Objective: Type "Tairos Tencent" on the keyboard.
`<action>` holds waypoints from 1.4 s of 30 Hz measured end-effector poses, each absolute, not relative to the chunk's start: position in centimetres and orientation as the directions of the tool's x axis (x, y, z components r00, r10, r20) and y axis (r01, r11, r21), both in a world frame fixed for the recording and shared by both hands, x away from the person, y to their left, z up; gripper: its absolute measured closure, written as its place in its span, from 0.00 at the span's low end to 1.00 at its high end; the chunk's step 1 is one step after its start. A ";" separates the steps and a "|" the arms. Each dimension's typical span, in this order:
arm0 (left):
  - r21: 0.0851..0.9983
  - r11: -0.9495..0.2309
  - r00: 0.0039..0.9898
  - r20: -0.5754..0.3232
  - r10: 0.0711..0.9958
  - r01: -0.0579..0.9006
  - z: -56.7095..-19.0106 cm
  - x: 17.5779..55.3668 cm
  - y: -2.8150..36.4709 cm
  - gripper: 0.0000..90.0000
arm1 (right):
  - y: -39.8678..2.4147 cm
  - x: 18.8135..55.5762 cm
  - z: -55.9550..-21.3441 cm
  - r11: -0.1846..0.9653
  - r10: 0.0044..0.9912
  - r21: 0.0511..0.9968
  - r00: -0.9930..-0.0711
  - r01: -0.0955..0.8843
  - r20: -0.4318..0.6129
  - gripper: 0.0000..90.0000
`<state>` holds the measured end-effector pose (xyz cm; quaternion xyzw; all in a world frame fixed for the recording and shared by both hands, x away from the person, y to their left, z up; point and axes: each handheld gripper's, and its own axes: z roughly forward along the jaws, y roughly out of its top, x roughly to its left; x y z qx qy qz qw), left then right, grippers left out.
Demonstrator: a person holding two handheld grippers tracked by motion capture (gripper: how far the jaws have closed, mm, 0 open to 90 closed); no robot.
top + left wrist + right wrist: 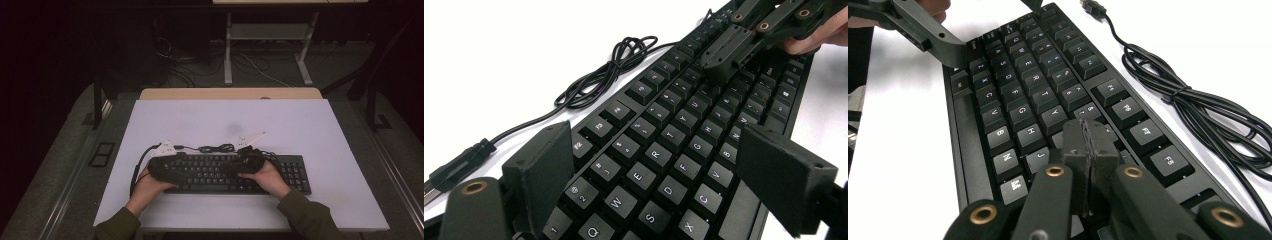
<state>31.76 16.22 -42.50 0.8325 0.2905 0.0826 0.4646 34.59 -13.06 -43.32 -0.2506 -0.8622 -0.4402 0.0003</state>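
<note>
A: In the high view, keyboard (235, 172) lying flat near the front edge of the table (300, 125), long side across, right before the person. Placed so for easy reach of both hands, probably. Left gripper (167, 159) over the left end of the keys, right gripper (248, 155) over the middle part.

B: And the cable (216, 148)?

A: Bundled just behind the keyboard, not plugged anywhere. Kept out of the way of the keys, by the look.

B: Left gripper view next?

A: Left gripper (654, 170) with jaws standing wide apart, nothing between the pads, only keys below, around the E and F rows. Hovering low and tilted, touching nothing so far as can be seen. Cable (599, 80) coiled beside the top row, plug (459, 167) lying on the table.

B: Right gripper view?

A: Right gripper (1089, 142) with jaws pressed together into one blunt tip, holding nothing. Tip low over the keys near J and K; contact hard to tell. Closed like this, likely to press one key at a time, as a finger. Left gripper's arm at top left, over the far corner of the keyboard (1013, 100).
</note>
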 end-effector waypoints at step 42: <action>0.817 -0.409 0.834 -0.150 0.531 0.407 -42.0 32.1 16.9 0.96 | -13.9 34.4 -42.8 0.401 0.440 0.811 -0.866 0.427 0.238 0.37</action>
